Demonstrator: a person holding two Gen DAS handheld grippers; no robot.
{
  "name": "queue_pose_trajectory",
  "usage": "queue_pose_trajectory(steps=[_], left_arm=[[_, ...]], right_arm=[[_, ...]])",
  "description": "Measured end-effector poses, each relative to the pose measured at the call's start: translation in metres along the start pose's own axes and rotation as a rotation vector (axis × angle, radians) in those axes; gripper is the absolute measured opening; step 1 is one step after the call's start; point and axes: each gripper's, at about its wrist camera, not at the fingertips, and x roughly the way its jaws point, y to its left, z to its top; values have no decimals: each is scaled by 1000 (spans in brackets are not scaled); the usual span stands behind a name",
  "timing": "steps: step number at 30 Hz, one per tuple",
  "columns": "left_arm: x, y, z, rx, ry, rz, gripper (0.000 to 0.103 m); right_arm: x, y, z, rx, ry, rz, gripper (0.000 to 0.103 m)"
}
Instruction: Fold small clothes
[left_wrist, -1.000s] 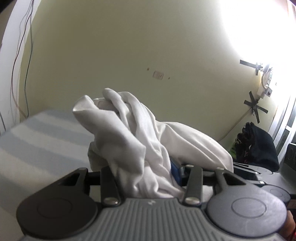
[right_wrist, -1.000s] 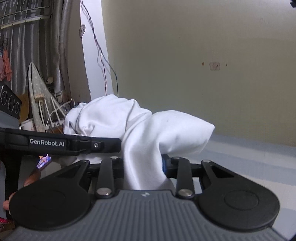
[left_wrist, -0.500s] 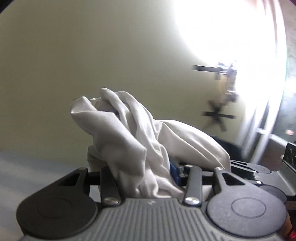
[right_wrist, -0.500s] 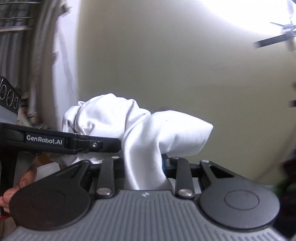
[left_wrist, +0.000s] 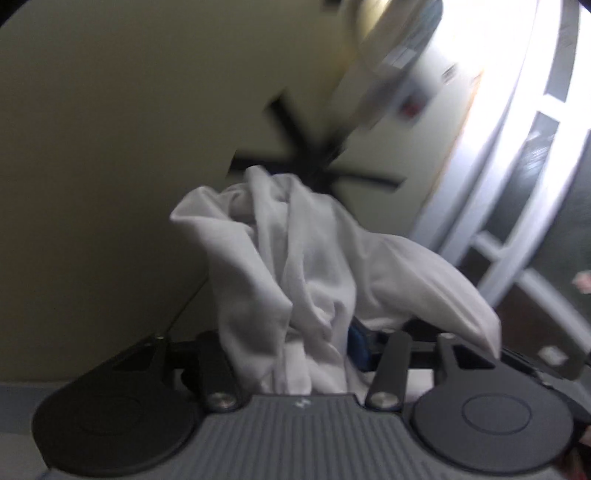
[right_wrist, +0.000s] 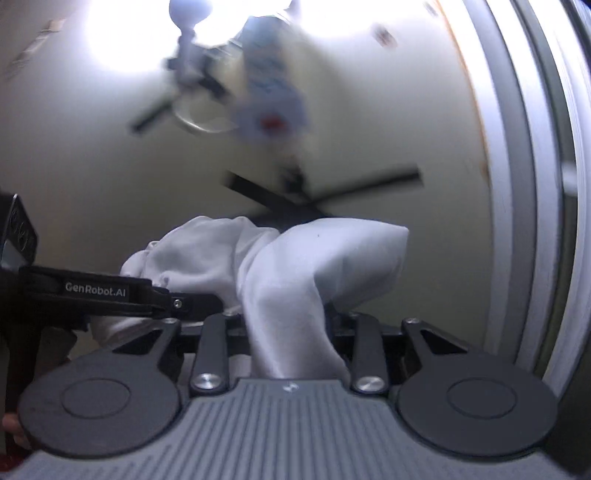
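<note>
Above, white garment (left_wrist: 314, 280) bunched and pinched between closed fingers of left gripper (left_wrist: 306, 354) and right gripper (right_wrist: 291, 332), against blurred wall (left_wrist: 110, 147).

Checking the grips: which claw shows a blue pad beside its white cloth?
The left claw: a blue pad peeks beside its white cloth; the right claw shows none.

A blurred black ceiling fan (right_wrist: 317, 195) hangs against a pale yellow wall (left_wrist: 110, 147)
</note>
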Motion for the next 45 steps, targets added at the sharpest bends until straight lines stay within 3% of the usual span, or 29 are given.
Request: queue_pose_trajectory(steps=[2,4,6,8,9,15,27,35,45], left_arm=[[37,9,-9,-3,59,96,80],[48,15,-17,-11,46,123,95],[46,16,-20,-2,34,135,100],[40,9,-22,34,24,155,103],[38,5,-21,52,18,172,103],[-2,0,-46,71,-22,239,103],[-91,-6,-143,186,-15,414,103],[-146,18,-196,159,33,437,103],[-174,33,-241,189,12,425,103]], right_arm=[[28,-21,-19,31,54,-59,56],[33,-28,-37,23,2,-58,58],[27,-22,-44,7,-29,-60,63],[16,-19,-47,-2,-65,-76,86],[5,-18,-49,-7,-108,-106,89],[-62,-1,-66,-6,-215,-145,89],[-100,60,-133,117,-115,-104,94],[-133,86,-177,260,-109,-139,96],[-149,118,-197,224,-115,-188,98]])
